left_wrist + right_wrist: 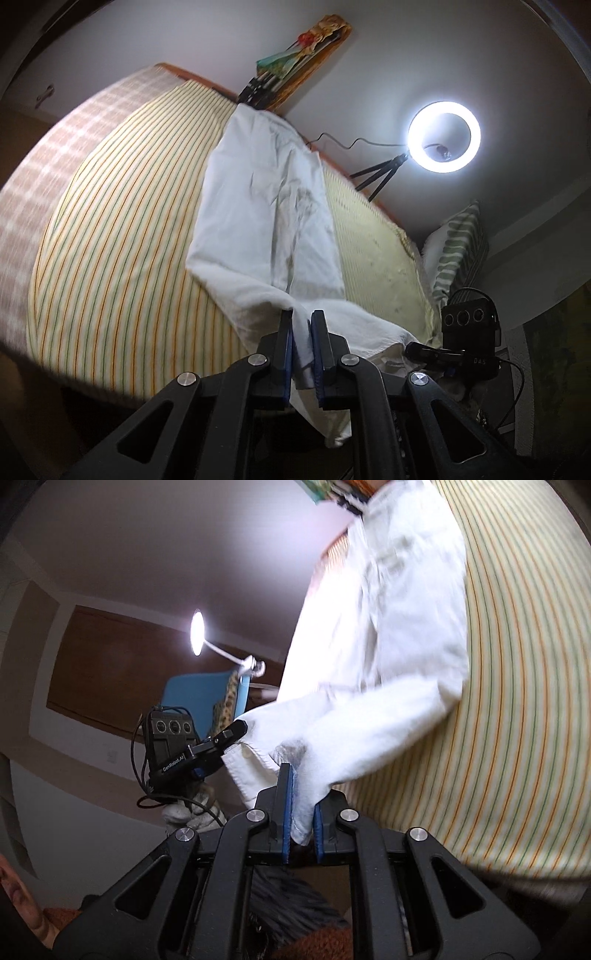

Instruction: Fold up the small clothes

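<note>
A white garment (266, 206) lies lengthwise on a bed with a yellow striped sheet (122, 229), its near end lifted off the bed. My left gripper (302, 325) is shut on one near corner of the white garment, and cloth hangs down between its blue pads. In the right wrist view the same white garment (380, 635) stretches away over the striped sheet (517, 701). My right gripper (301, 797) is shut on the other near corner. The other gripper (207, 753) shows at the left of this view, also gripping the hem.
A lit ring light (443, 136) on a small tripod stands beyond the bed's far side. A green striped pillow (458, 243) lies at the right. A blue chair (195, 698) and a lamp (197, 631) stand off the bed in the right wrist view.
</note>
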A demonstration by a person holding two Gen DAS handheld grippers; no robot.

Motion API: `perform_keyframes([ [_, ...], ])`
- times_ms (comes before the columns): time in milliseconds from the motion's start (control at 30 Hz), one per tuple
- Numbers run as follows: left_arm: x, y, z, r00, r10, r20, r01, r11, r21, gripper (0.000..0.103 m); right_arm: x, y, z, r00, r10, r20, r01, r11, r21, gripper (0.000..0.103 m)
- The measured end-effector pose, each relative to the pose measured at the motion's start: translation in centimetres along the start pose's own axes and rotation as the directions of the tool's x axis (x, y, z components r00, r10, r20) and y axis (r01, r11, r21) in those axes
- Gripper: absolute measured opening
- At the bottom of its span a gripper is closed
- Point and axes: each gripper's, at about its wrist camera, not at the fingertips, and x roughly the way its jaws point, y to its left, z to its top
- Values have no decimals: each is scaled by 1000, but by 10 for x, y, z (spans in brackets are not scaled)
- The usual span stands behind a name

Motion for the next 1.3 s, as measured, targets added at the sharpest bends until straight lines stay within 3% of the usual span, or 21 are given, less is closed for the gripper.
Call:
perform_keyframes([
  [267, 32, 5, 52, 997, -6, 76, 10, 999, -49, 6, -11, -8, 54, 992, -39, 119, 36, 999, 27, 11],
  [433, 67, 13, 80, 996, 44, 78, -40, 998, -56, 6, -5, -30, 87, 982, -79, 172, 62, 993, 101, 11],
  [800, 131, 38, 111, 987, 159, 29, -158, 987, -38, 7, 12, -88, 126, 976, -137, 168, 96, 967, 234, 13],
  [833, 133, 39, 112, 986, 164, 26, -163, 986, -36, 9, 14, -91, 128, 978, -134, 161, 92, 965, 246, 15],
  [900, 137, 41, 114, 985, 173, 25, -172, 984, -36, 15, 14, -94, 133, 979, -137, 150, 98, 964, 246, 31],
  [933, 137, 41, 116, 984, 175, 26, -174, 984, -37, 21, 12, -93, 136, 978, -141, 153, 100, 964, 246, 50],
  [967, 135, 41, 117, 985, 167, 34, -166, 986, -36, 27, 10, -93, 138, 977, -136, 165, 92, 964, 248, 61],
  [1033, 127, 38, 121, 985, 158, 75, -156, 987, -31, 48, 2, -88, 139, 976, -97, 194, 50, 972, 230, 63],
  [1167, 105, 33, 128, 978, 149, 146, -151, 988, 7, 49, -13, -70, 136, 966, -124, 226, 94, 986, 141, 62],
  [1300, 103, 47, 120, 977, 174, 122, -177, 984, 13, 49, -10, -61, 120, 950, -246, 191, 241, 969, 47, 58],
])
